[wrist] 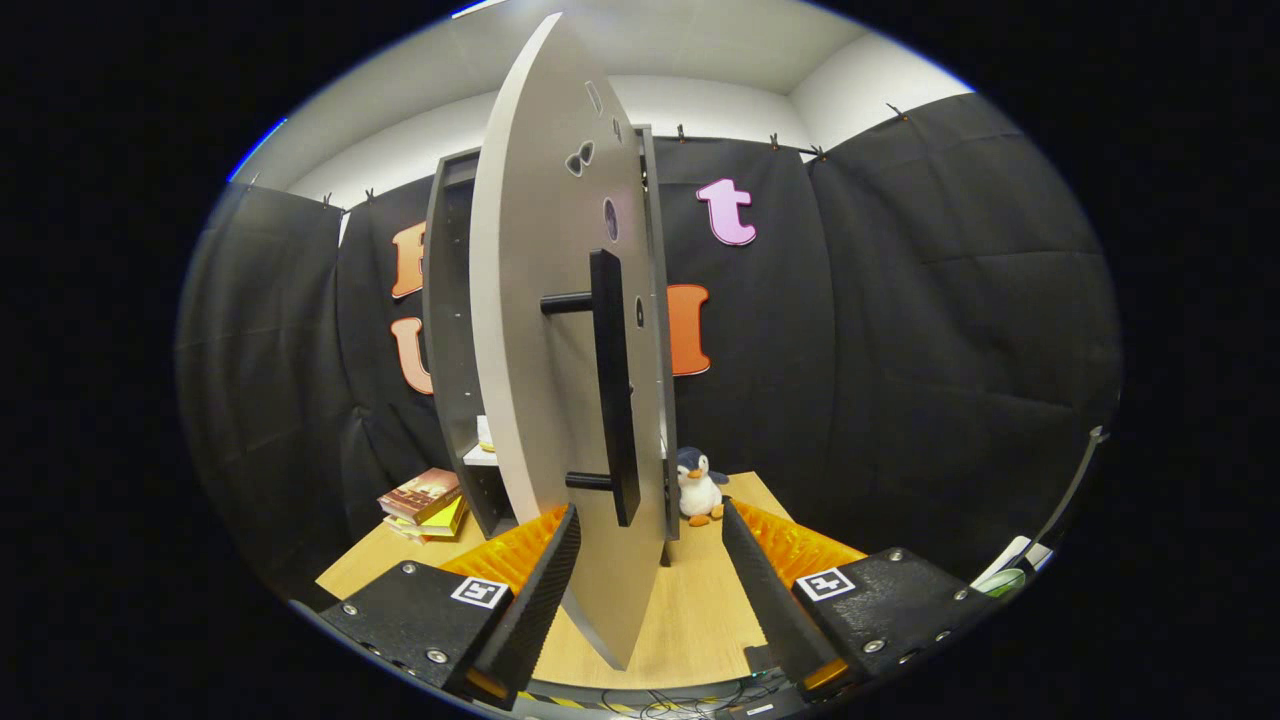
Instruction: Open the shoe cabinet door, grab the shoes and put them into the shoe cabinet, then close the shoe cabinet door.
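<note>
Gripper view has the shoe cabinet [452, 330] on the tabletop [690, 610] with its door [540, 400] swung open, edge and handle [612, 390] between the hand-held gripper [648, 530] fingers, which stand apart, clamping nothing. Step 1 looks done; something pale sits on a shelf, unclear whether shoes; closing remains.

Pale grey door [545, 330] with black bar handle [613, 385]. Darker grey cabinet [447, 340]. Light wood-grain surface [690, 610]. Black-and-white penguin toy [697, 487], orange beak and feet. Books [425, 503] in brown and yellow.
</note>
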`<state>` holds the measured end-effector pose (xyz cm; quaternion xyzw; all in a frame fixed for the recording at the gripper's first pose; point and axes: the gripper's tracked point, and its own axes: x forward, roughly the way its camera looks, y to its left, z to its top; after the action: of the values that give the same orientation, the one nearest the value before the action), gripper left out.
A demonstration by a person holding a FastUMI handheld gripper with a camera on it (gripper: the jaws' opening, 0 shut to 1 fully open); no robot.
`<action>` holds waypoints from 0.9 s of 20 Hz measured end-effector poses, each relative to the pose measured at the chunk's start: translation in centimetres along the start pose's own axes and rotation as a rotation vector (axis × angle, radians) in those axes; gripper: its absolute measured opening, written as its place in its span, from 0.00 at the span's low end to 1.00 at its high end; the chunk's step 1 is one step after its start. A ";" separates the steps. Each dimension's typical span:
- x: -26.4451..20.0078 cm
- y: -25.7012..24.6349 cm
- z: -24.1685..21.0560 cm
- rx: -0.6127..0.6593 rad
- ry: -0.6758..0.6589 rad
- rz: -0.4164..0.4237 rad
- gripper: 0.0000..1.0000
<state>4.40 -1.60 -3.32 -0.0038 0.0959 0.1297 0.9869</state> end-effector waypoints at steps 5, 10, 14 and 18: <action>0.5 2.7 -0.2 0.010 0.001 0.005 0.90; 1.2 5.4 -0.1 0.005 -0.006 0.002 0.89; 2.3 7.9 -0.4 0.014 -0.004 0.012 0.89; 5.3 11.7 -0.4 0.006 0.007 0.047 0.90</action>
<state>6.31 11.02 -4.47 0.0007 0.1000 0.1524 0.9833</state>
